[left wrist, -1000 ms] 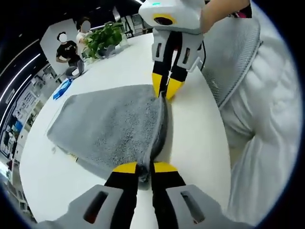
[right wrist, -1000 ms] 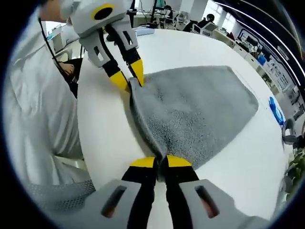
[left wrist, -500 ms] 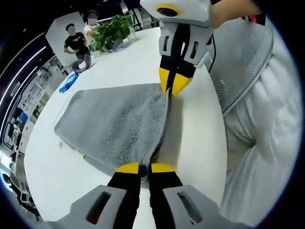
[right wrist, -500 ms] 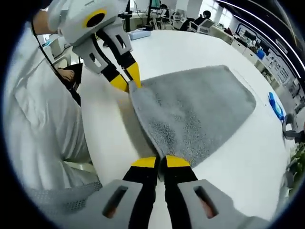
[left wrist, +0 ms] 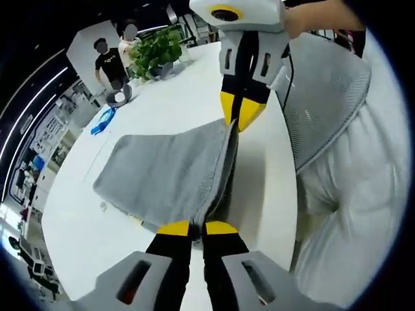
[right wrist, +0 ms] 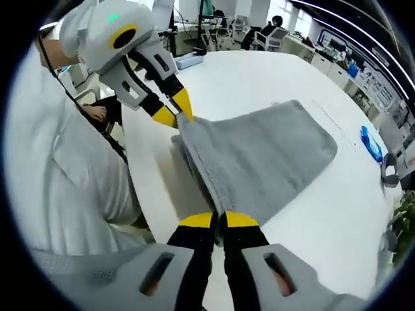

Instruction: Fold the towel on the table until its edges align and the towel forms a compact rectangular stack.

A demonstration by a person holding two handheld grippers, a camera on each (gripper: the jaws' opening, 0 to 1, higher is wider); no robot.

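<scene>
At the bottom centre of the left gripper view, the left gripper (left wrist: 189,228) has its yellow-tipped jaws pressed together on one corner of the grey terry-cloth towel (left wrist: 165,175), no gap showing between them. Toward the upper centre of that view the right gripper (left wrist: 241,120) comes down from the top, its jaws likewise pinched on the neighbouring corner, so the near hem runs taut between the two. From that edge the towel spreads leftward onto the round white table (left wrist: 168,100), its far part lying flat. A green leafy potted plant (left wrist: 155,50) stands at the upper left, with a small blue object (left wrist: 104,120) below it near the table edge

Low in the right gripper view, the right gripper (right wrist: 218,220) grips its towel (right wrist: 259,162) corner, and the left gripper (right wrist: 174,111) holds the other at upper left
</scene>
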